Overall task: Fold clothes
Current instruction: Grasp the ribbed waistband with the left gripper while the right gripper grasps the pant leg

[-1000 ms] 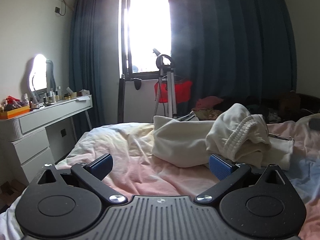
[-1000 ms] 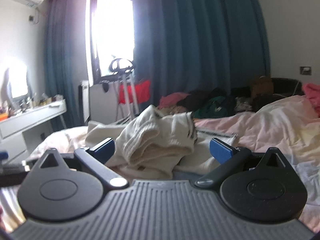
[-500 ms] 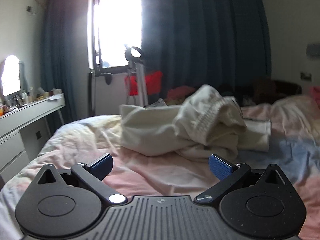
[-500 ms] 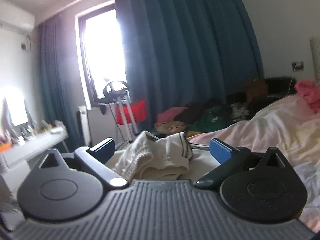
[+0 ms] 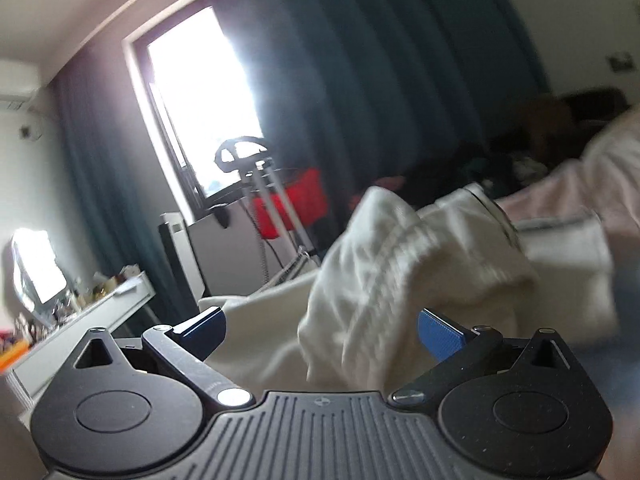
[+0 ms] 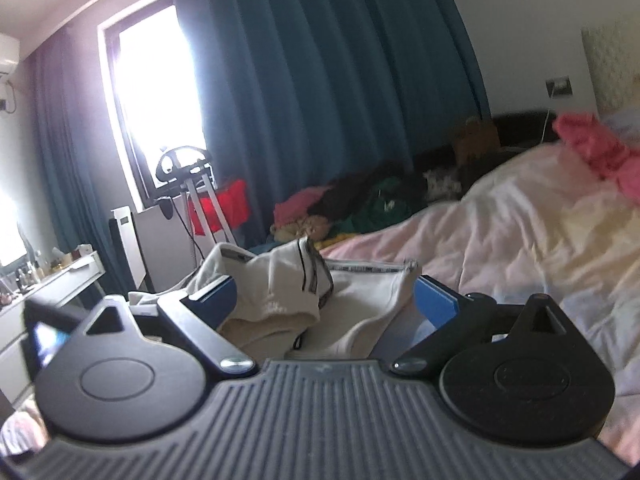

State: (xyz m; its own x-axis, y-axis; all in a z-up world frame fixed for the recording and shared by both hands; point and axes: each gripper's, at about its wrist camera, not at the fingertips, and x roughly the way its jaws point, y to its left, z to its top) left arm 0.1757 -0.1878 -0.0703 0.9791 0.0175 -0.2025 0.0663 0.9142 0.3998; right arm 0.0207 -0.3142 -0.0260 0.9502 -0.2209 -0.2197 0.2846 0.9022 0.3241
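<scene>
A crumpled cream-white garment (image 5: 400, 280) with a ribbed waistband lies in a heap on the bed. In the left wrist view my left gripper (image 5: 320, 330) is open, with the heap filling the space just ahead of its blue pads. In the right wrist view the same garment (image 6: 288, 292), dark trim on its edge, lies right in front of my right gripper (image 6: 326, 294), which is open. Neither gripper holds cloth.
The bed has a rumpled pink and pale yellow cover (image 6: 520, 232). A pink cloth (image 6: 592, 148) lies at the far right. A clothes pile (image 6: 352, 208) sits by dark teal curtains. A white dresser (image 5: 100, 312), a tripod stand (image 5: 256, 184) and a bright window stand left.
Both grippers have moved closer to the cream garment and tilted; it now looms large between the left pads. Both views are motion-blurred. The jaws stay open.
</scene>
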